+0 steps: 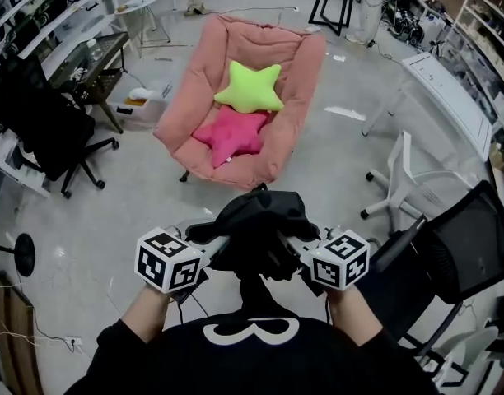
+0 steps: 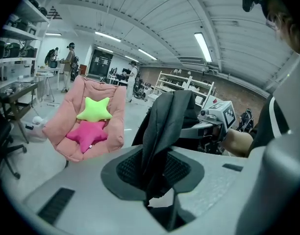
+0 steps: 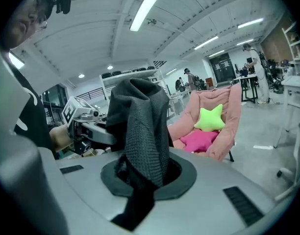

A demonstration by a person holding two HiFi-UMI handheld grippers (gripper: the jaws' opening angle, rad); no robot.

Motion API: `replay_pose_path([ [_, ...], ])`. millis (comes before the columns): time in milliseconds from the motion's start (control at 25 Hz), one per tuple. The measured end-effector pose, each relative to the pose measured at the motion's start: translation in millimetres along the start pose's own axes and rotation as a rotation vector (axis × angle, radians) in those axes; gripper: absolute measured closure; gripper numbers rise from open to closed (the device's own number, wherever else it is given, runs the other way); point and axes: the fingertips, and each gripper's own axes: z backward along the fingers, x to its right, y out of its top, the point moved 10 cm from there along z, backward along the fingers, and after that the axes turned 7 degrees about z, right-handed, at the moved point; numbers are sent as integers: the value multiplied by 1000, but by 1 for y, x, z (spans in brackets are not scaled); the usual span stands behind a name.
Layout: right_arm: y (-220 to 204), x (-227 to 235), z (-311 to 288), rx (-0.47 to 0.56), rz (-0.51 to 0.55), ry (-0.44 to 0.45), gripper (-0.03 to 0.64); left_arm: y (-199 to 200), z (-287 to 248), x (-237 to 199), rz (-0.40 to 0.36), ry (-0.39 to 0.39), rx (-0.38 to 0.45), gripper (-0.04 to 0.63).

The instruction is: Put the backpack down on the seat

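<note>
A black backpack hangs in the air in front of my chest, held from both sides. My left gripper is shut on one of its dark straps. My right gripper is shut on a black mesh strap. The seat is a pink padded lounge chair on the floor a step ahead, also visible in the left gripper view as the pink chair and in the right gripper view as the pink chair. A lime star cushion and a magenta star cushion lie on it.
A black office chair stands at left by a dark desk. A white chair and a black mesh chair are at right. A white table stands at far right. People stand far off in the room.
</note>
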Motion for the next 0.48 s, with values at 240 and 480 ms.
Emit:
replay_pose_path([
  [240, 30, 83, -61, -3, -46, 26, 572, 64, -52, -63, 32, 33, -63, 511],
  [480, 60, 144, -118, 4, -93, 39, 572, 123, -89, -126, 31, 36, -114, 511],
])
